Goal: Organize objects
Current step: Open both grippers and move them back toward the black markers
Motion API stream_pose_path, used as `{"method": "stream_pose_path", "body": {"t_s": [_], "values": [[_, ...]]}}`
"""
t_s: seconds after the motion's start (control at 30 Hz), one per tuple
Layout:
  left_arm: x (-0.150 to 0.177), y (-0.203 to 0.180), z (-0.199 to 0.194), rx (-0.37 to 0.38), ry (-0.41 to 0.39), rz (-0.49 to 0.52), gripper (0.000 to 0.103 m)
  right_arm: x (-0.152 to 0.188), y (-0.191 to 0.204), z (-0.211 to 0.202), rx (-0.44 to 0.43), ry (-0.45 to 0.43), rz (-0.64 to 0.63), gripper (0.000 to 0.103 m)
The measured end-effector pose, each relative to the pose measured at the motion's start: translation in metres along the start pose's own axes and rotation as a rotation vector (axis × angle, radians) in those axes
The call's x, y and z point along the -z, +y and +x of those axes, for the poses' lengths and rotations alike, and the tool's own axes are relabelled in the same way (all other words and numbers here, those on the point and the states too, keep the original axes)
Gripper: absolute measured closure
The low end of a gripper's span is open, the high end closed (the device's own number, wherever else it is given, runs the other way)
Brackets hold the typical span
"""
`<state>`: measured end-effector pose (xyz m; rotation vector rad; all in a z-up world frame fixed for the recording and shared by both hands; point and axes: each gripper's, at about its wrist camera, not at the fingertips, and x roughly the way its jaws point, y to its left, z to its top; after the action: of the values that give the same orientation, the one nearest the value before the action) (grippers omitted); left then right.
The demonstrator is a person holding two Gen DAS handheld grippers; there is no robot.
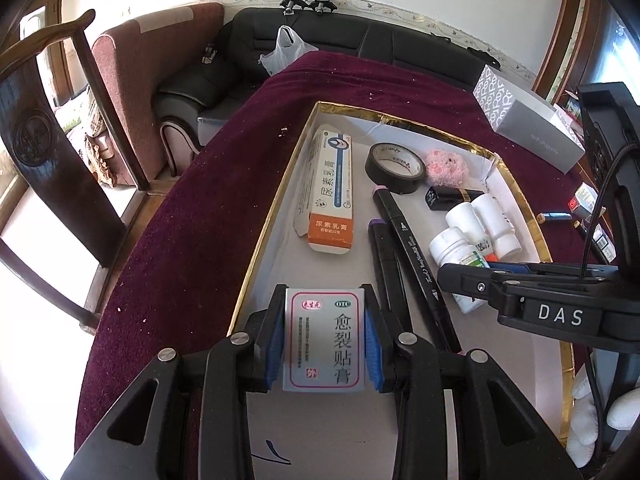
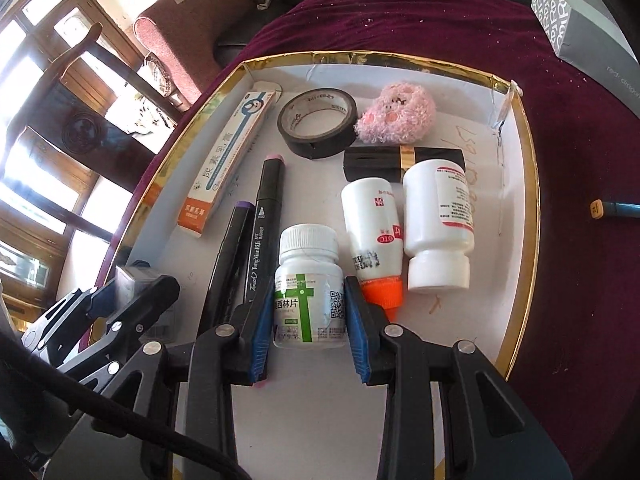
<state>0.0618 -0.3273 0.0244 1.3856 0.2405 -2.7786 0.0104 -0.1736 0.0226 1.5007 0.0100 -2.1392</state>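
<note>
My left gripper (image 1: 325,340) is shut on a small silver medicine box (image 1: 325,340) with a pink border, held low over the near left part of the gold-rimmed white tray (image 1: 272,236). My right gripper (image 2: 308,320) is shut on a white pill bottle with a green cross label (image 2: 309,300), at the tray floor beside two black markers (image 2: 256,240). In the tray also lie an orange-and-white ointment box (image 1: 330,188), a black tape roll (image 1: 396,168), a pink fuzzy toy (image 2: 396,114), a black and gold lipstick (image 2: 404,162) and two more white bottles (image 2: 436,224).
The tray rests on a round table under a dark red cloth (image 1: 180,220). A grey patterned box (image 1: 528,120) stands at the far right of the table, and a blue pen (image 2: 618,209) lies right of the tray. A wooden chair (image 1: 48,140) and sofas stand beyond the table.
</note>
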Motion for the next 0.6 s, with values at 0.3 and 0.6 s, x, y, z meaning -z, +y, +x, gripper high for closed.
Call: {"method": "stream_pose_path", "body": {"t_s": [0.3, 0.6], "values": [[-0.001, 0.003, -0.013, 0.051, -0.005, -0.04, 0.063, 0.001, 0.001, -0.009, 0.013, -0.039, -0.008, 0.059], [-0.006, 0.0, -0.065, 0.073, -0.109, -0.085, 0.055, 0.009, 0.001, -0.059, 0.031, -0.185, -0.043, 0.041]]}}
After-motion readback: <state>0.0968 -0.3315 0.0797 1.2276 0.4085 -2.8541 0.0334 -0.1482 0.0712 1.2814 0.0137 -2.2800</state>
